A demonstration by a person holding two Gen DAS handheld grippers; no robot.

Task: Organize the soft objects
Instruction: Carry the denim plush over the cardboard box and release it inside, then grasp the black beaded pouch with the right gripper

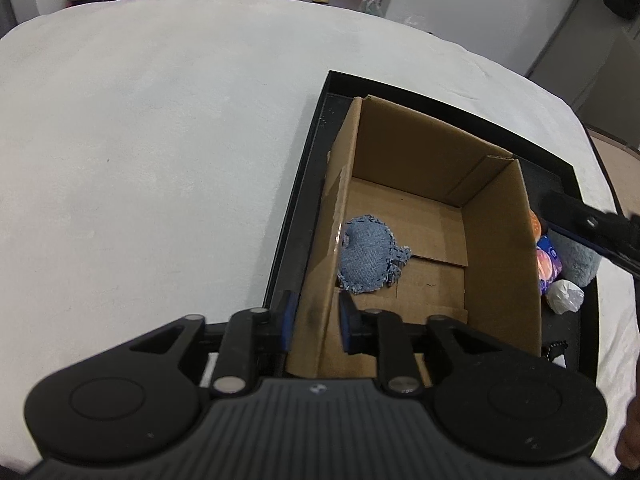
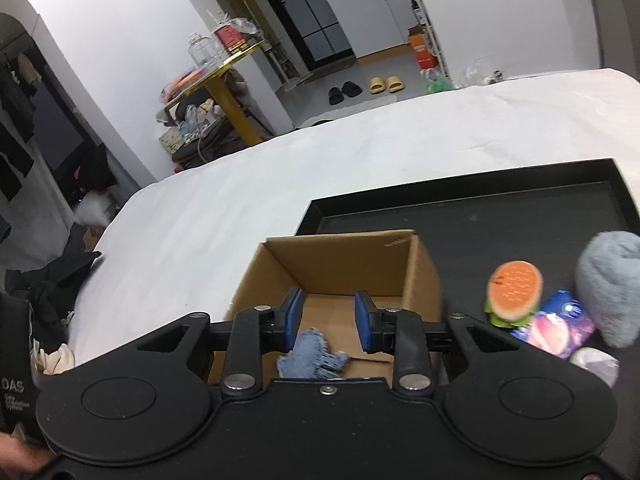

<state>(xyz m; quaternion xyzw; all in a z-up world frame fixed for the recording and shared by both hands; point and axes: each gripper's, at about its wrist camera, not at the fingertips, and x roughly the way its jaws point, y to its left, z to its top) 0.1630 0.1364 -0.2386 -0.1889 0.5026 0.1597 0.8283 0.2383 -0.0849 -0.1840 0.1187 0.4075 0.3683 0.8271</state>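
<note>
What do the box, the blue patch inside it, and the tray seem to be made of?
Box: brown corrugated cardboard, matte; raw cut edges and folded flaps show.
Blue patch: denim-like cloth; woven texture, frayed edges.
Tray: black and rigid, dull surface; plastic, wood or metal cannot be told.

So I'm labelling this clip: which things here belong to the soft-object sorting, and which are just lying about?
Job:
cardboard box
denim patch in the box
burger plush
grey-blue plush
purple packet
white crumpled wad
black tray

Lying about:
yellow slippers
black slippers
orange carton
</note>
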